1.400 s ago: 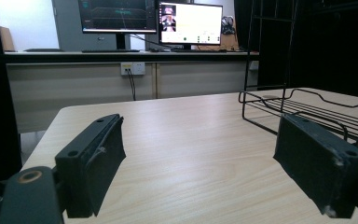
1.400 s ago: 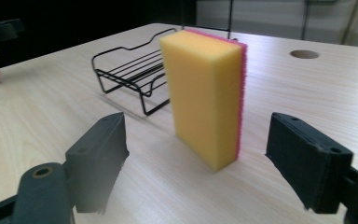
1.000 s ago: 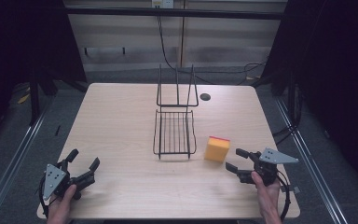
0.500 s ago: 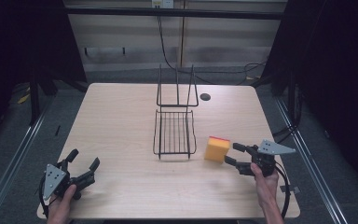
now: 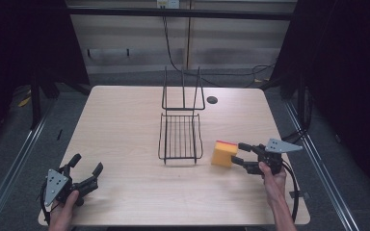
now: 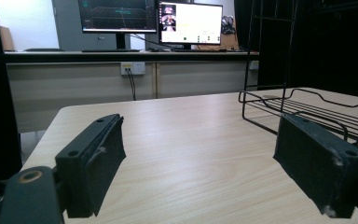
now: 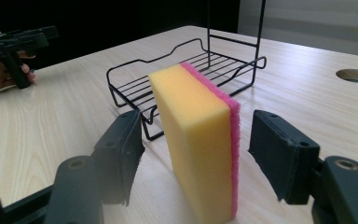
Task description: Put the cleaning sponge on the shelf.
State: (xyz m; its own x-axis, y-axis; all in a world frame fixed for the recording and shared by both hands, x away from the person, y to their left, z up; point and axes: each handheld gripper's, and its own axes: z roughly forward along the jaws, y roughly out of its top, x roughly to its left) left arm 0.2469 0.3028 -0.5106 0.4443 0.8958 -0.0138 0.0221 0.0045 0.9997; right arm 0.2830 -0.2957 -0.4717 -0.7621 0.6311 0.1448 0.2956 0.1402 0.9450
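Note:
A yellow sponge with a pink scouring side (image 5: 224, 153) (image 7: 200, 135) stands on edge on the table, just right of a black wire rack (image 5: 180, 134) (image 7: 186, 70). My right gripper (image 5: 241, 154) (image 7: 198, 156) is open, its jaws on either side of the sponge with a gap on each side. My left gripper (image 5: 85, 166) (image 6: 200, 158) rests open at the table's front left corner, nothing between its jaws. From there the wire rack (image 6: 307, 109) lies ahead to the right.
The wooden table (image 5: 125, 125) has a round cable hole (image 5: 212, 100) at the back right. The rack has an upright wire back (image 5: 183, 89). Monitors (image 6: 149, 21) stand on a desk beyond the table. Metal rails run along both sides of the table.
My right gripper has moved left toward the sponge until its open jaws straddle it. The left gripper has stayed put.

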